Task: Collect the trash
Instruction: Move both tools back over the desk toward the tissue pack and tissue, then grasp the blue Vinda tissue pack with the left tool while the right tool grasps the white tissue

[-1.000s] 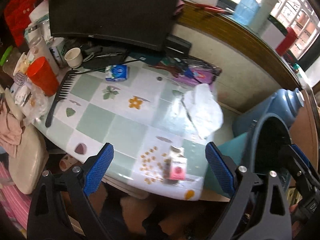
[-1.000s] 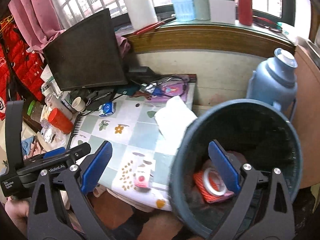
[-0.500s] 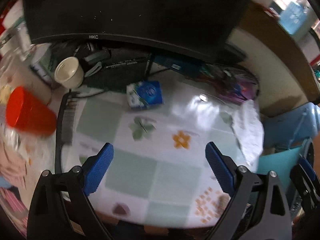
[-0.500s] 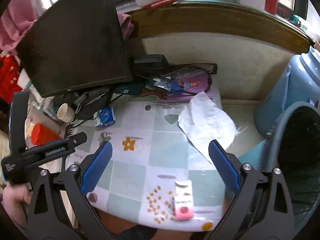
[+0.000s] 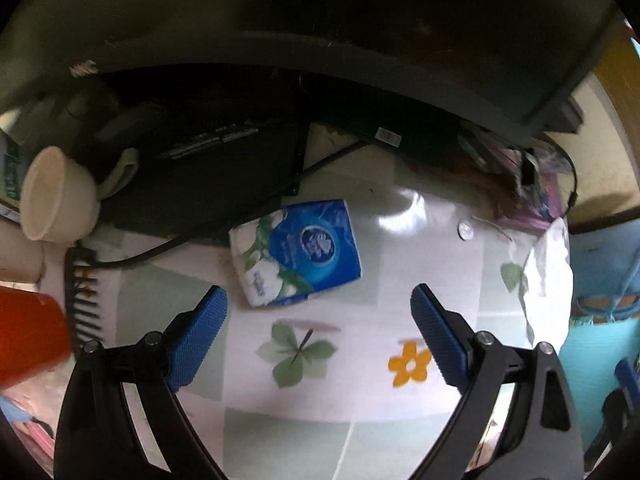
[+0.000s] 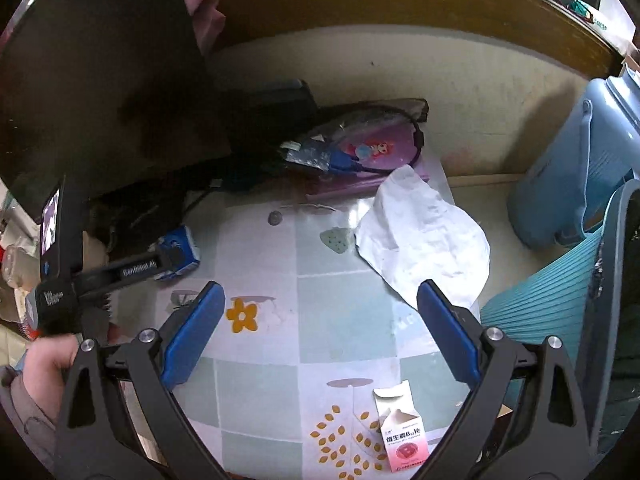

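Observation:
A blue and white tissue pack (image 5: 296,252) lies on the flower-patterned tabletop (image 5: 360,344), just beyond my open left gripper (image 5: 318,334). From the right wrist the same tissue pack (image 6: 178,250) shows partly behind the left gripper's body (image 6: 120,272). My right gripper (image 6: 320,336) hangs open above the table with nothing between its fingers. A crumpled white paper (image 6: 420,240) rests at the table's right edge, ahead of the right finger. A small pink and white carton (image 6: 400,428) stands near the front edge beside several scattered yellow seeds (image 6: 344,440).
A dark monitor (image 5: 280,20) looms over the back. A cream cup (image 5: 56,196), a black comb (image 5: 84,300) and a red cup (image 5: 28,340) crowd the left. A dark bin (image 6: 616,300) and blue flask (image 6: 580,160) stand right of the table. A purple case (image 6: 372,148) lies behind.
My left gripper has moved forward and down toward the tissue pack, which now looms large. My right gripper has swung left from over the bin to over the table.

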Tool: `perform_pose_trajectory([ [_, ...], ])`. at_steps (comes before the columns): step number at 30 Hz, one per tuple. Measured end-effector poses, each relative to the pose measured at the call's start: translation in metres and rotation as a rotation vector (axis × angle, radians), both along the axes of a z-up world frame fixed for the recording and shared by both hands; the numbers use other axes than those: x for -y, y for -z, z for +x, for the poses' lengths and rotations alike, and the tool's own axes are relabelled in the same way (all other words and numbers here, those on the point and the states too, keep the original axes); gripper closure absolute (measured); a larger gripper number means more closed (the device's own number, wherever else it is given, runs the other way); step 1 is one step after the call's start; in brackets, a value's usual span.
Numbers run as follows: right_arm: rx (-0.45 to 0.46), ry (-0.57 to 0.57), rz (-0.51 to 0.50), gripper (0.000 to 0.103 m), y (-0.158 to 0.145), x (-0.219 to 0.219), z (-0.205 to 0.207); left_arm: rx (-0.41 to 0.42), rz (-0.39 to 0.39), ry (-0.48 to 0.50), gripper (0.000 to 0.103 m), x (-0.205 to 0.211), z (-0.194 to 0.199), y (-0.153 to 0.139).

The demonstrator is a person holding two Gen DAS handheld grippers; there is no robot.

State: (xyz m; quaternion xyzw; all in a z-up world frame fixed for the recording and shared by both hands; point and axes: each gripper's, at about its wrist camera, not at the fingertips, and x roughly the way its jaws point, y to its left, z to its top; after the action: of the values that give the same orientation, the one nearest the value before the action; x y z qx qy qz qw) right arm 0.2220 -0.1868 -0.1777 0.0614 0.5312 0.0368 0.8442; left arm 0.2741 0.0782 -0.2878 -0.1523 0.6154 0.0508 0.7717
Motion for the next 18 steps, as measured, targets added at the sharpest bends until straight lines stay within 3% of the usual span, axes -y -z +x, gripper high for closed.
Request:
perform_pose_trajectory([
  [6,-0.022,-0.005,-0.015,0.007,0.016,0.001,0.013,-0.027,-0.034,-0.059,0.013,-0.006,0.014,0.021],
  [18,-0.067,-0.022,-0.01,0.007,0.039,0.003,0.036,-0.09,0.038,-0.085,0.016,-0.009,0.023,0.045],
])
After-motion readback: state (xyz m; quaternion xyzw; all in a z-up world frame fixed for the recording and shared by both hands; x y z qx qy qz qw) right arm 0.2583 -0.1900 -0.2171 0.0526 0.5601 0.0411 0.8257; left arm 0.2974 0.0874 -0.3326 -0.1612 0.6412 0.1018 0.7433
